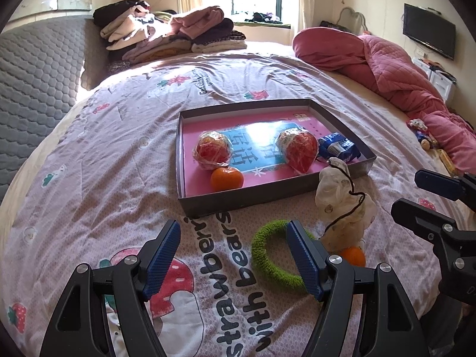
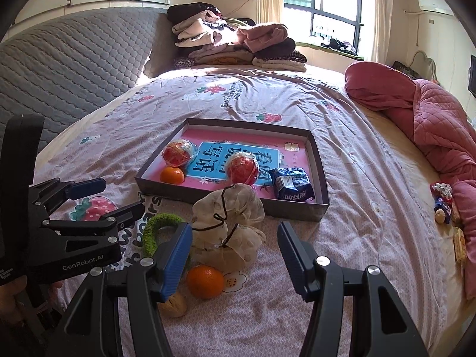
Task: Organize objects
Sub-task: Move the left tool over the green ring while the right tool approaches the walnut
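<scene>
Objects for sorting lie on a bed sheet (image 1: 89, 154) printed with strawberries, partly inside a shallow grey box (image 1: 255, 199) with a pink printed floor. Box contents: two red wrapped balls (image 1: 212, 148) (image 1: 299, 148), one orange (image 1: 226, 179) touching the near side of the left ball, and a blue snack packet (image 1: 337, 148) in the right corner. Outside the box, just before its near wall: a green fuzzy ring (image 2: 157, 229), a beige drawstring pouch (image 2: 235, 223), a second orange (image 2: 205, 281) and a walnut (image 2: 174, 305). Left gripper (image 1: 233, 258): jaws wide, nothing between them, right finger overlapping the ring in the left wrist view. Right gripper (image 2: 235, 255): jaws wide, nothing gripped, with the pouch and second orange seen between its fingers. Folded clothes (image 1: 166, 32) and a pink quilt (image 1: 386, 65) lie well beyond
</scene>
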The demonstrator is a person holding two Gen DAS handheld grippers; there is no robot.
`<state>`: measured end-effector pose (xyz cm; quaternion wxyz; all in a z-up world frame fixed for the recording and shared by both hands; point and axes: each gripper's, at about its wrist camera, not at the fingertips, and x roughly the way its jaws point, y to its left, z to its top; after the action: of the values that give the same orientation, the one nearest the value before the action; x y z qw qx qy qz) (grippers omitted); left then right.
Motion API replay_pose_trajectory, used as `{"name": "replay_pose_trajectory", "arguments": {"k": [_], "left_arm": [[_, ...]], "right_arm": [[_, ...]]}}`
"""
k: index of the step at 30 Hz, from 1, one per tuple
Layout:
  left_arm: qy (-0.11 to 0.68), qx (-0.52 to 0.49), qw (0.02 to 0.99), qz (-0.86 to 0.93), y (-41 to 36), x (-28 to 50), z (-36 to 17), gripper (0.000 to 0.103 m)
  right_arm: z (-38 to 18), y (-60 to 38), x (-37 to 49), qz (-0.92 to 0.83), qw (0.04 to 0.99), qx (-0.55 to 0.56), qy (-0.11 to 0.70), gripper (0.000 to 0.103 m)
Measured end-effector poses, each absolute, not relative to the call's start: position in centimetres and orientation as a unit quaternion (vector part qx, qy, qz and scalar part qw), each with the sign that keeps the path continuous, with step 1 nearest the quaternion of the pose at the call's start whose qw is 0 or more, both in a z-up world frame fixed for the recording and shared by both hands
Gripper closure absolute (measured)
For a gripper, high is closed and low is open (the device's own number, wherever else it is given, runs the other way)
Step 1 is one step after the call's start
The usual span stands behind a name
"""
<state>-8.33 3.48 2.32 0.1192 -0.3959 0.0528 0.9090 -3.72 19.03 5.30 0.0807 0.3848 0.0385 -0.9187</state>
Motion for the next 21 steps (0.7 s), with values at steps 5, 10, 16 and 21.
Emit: {"name": "replay_pose_trajectory", "arguments": {"k": [5, 10, 16, 21], "left_arm": [[0.053, -0.400, 0.120, 0.907, 3.4, -8.2, 2.2, 0.028], [0.057, -0.406, 0.119, 0.905, 3.4, -8.0, 1.7, 0.028], [0.060, -0.411, 0.119, 0.902, 3.6, -8.1, 1.2, 0.028], [0.058, -0.419, 0.117, 0.899, 3.5, -8.2, 0.6, 0.028]], "right_arm": [[4.5, 19.1, -3.4, -0.915, 0.081, 0.392, 0.042, 0.044], [3.6, 18.9, -2.8, -0.911, 0.085, 0.401, 0.045, 0.044], [2.6, 18.3, -1.6, -0.908, 0.099, 0.406, 0.046, 0.044], [1.7, 17.5, -0.5, -0.904, 0.110, 0.409, 0.054, 0.044]]}}
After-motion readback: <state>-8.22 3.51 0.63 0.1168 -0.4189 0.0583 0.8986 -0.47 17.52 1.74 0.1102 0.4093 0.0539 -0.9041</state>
